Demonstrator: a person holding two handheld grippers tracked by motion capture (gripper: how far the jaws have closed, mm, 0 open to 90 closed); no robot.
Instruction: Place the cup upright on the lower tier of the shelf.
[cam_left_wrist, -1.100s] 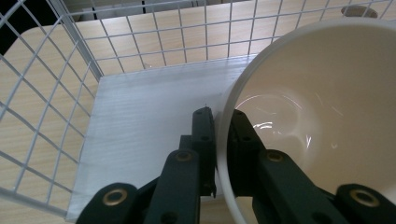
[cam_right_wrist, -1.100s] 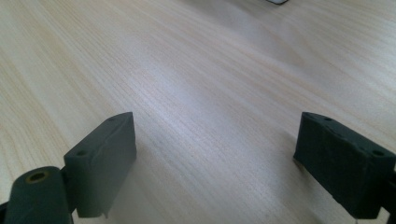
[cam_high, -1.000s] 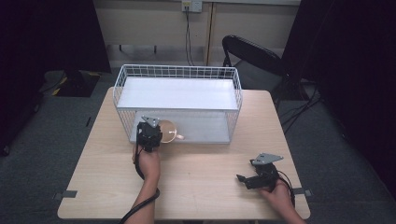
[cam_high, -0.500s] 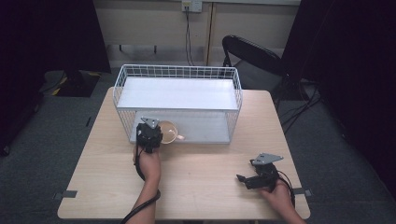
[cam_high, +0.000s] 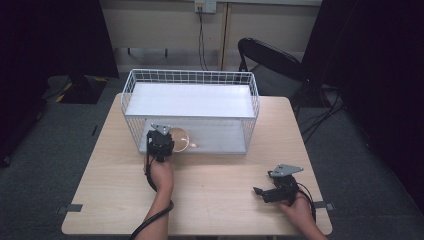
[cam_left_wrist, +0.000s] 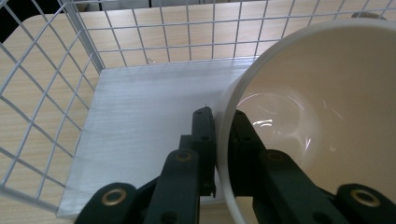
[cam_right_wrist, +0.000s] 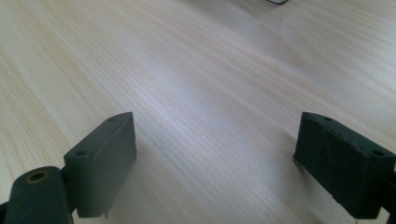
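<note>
I have the left gripper (cam_high: 161, 141) at the near left opening of the white wire basket (cam_high: 253, 97), its jaws pinched tight on the rim of a cream bowl (cam_high: 180, 139), one jaw outside the wall and one inside. In the left gripper view that thin wall sits clamped between the two black jaws (cam_left_wrist: 224, 140), which is why the bowl (cam_left_wrist: 322, 121) hangs tilted toward the camera instead of lying flat. It sits on the lower level, over the white liner (cam_left_wrist: 149, 126), just inside the near side and under the basket's upper shelf (cam_high: 190, 100); gripping the rim lets me slide it in low. My right gripper (cam_high: 267, 192) rests well apart on the near right of the wooden table (cam_high: 220, 200), jaws spread wide with nothing between them over bare wood (cam_right_wrist: 210, 93), kept clear of the work, I judge.
</note>
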